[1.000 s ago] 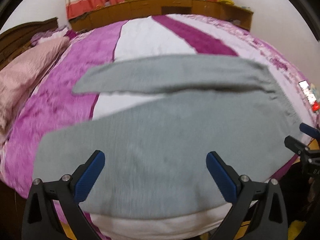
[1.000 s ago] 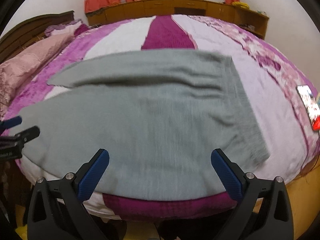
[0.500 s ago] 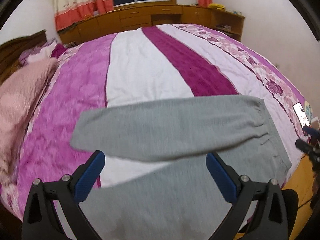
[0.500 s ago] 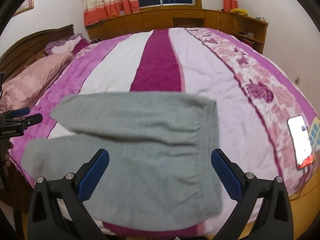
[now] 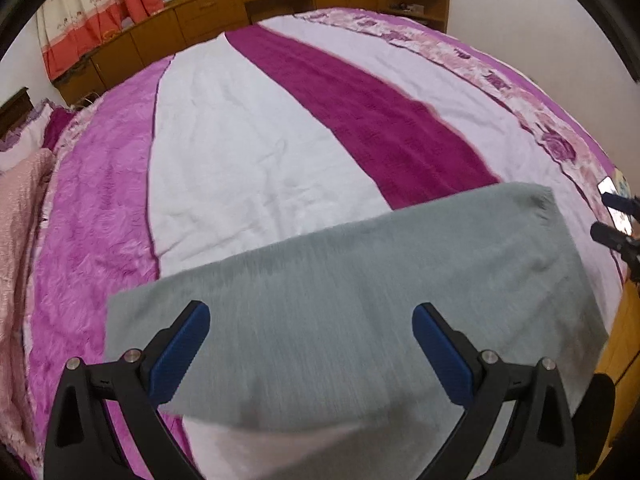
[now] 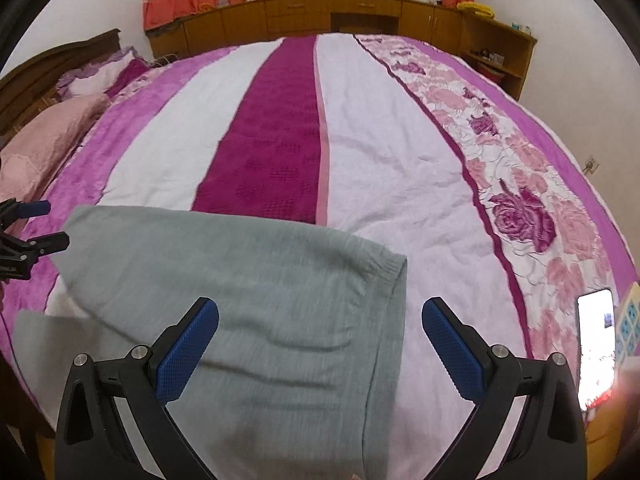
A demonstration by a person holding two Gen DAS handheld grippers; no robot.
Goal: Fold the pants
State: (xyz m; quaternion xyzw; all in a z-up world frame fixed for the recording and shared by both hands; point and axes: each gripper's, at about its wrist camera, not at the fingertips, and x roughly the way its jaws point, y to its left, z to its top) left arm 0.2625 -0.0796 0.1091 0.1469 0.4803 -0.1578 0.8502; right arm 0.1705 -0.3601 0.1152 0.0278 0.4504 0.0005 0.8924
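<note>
From the left wrist camera, the gray pants (image 5: 360, 292) lie flat near the front edge of the bed (image 5: 256, 148). The left gripper (image 5: 311, 354) is spread wide above them and holds nothing. The picture is blurry, so I cannot tell how the legs lie here.

From the right wrist camera, one leg seems to lie on top of the other, so the first fold looks done. Folding them shorter is probably still left. The right gripper (image 6: 320, 350) is wide too, with nothing in it. A lit phone (image 6: 596, 344) lies on the bed, at its right edge. No boxes or baskets show.
</note>
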